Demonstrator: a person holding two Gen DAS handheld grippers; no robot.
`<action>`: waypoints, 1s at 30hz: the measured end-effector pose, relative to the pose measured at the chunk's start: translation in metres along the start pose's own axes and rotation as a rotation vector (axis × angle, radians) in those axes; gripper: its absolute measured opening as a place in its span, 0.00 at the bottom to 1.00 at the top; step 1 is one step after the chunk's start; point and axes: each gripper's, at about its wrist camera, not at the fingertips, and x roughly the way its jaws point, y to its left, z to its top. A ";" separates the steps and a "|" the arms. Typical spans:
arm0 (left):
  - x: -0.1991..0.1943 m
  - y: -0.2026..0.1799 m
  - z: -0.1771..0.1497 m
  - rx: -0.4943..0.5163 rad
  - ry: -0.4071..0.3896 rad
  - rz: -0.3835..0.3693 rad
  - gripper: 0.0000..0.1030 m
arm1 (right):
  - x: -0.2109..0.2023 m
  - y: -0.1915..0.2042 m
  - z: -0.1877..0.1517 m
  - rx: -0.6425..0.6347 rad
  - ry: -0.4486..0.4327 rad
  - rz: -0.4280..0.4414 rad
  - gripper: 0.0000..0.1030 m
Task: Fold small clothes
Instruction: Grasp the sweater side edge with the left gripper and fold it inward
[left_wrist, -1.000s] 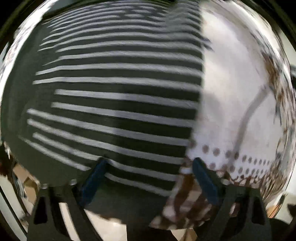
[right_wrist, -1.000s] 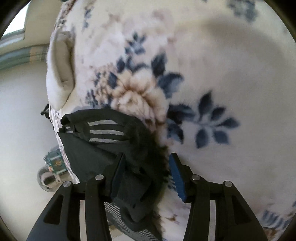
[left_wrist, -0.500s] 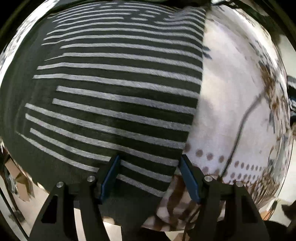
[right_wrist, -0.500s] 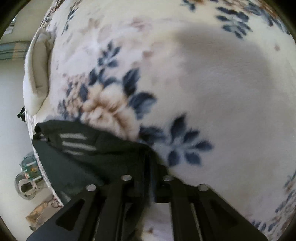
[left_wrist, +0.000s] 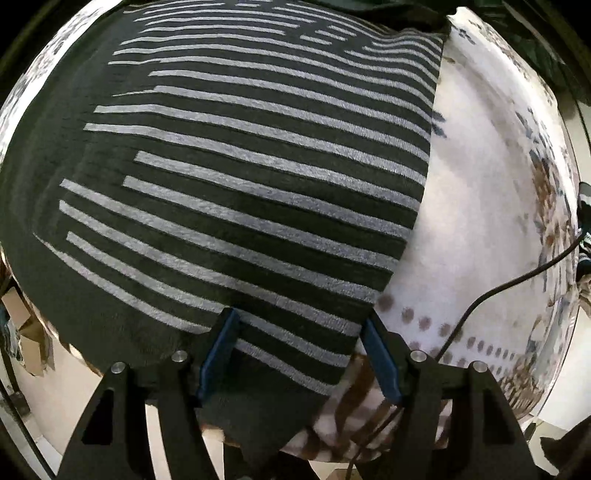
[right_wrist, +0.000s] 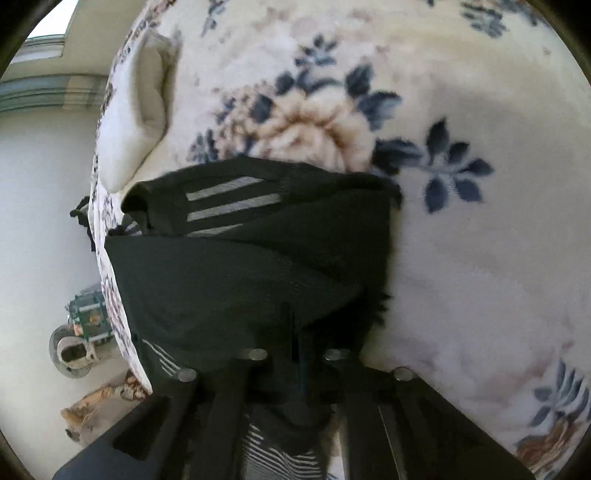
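Clothing first: a black garment with grey stripes lies spread flat on a fleece blanket, filling most of the left wrist view, its right edge running straight down against the pale fabric. In the right wrist view the same dark cloth shows plain black over most of its surface, with three short grey stripes near its upper fold, and one part of it rises off the blanket toward the camera.

The right gripper is pinched tight on that raised part of the garment — its jaws have just been closing, and the black cloth is caught between them, bunching below the fingers where thin stripes show.

The left gripper points down at the garment's near edge with its jaws standing moderately wide. Blue pads line the inner faces of its fingers; striped cloth lies in the gap between them, but the pads do not press on it.

The blanket is cream with a beige bloom and dark blue leaves in the right wrist view — in the left it carries brown dots and a brown pattern near its edge. A thin black cable crosses it on the right. A cream pillow rests at the blanket's far left edge. Beyond that edge the pale floor holds a small green object, too blurred to identify.
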 end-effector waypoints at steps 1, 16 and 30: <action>-0.002 -0.003 0.002 -0.005 -0.003 0.000 0.64 | -0.003 0.003 -0.004 0.013 -0.005 0.029 0.02; -0.041 0.027 0.042 -0.109 -0.075 -0.092 0.63 | -0.034 -0.082 -0.030 0.205 0.136 -0.090 0.28; 0.014 0.032 0.289 -0.474 -0.215 -0.484 0.47 | 0.030 0.026 0.015 -0.436 0.242 -0.159 0.49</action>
